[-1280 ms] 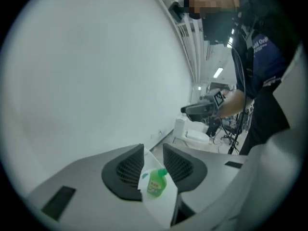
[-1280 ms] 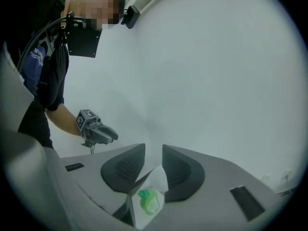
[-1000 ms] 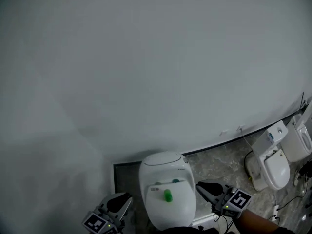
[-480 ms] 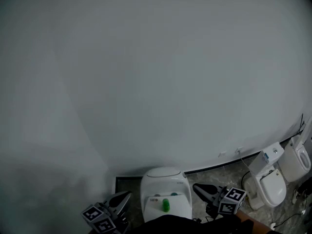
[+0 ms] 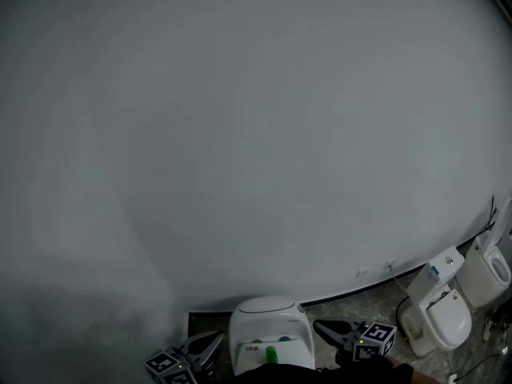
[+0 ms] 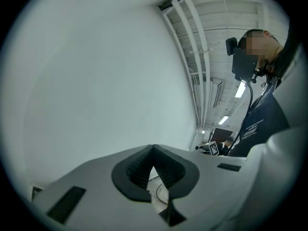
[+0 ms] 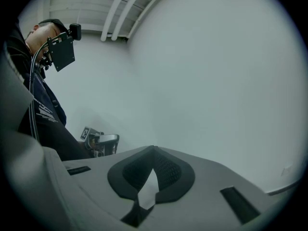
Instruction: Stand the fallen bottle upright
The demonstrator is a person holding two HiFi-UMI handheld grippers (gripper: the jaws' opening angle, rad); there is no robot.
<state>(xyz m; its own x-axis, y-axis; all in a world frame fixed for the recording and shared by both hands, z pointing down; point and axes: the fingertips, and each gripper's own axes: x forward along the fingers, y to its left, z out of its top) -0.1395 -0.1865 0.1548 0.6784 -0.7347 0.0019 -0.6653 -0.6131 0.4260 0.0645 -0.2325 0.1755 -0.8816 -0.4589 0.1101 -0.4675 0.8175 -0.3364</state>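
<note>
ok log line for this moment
left claw: shut, empty | right claw: shut, empty | green bottle: on toilet, not held | claws: either side of toilet

Dim, even light; fisheye-warped edges, dark vignetted corners.

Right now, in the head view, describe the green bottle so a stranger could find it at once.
Follow the big pale wall down to its foot, where a white toilet stands at bottom centre, left of two other toilets. On its top sits the green bottle: a small bright green shape on white, which the other toilets lack.
</note>
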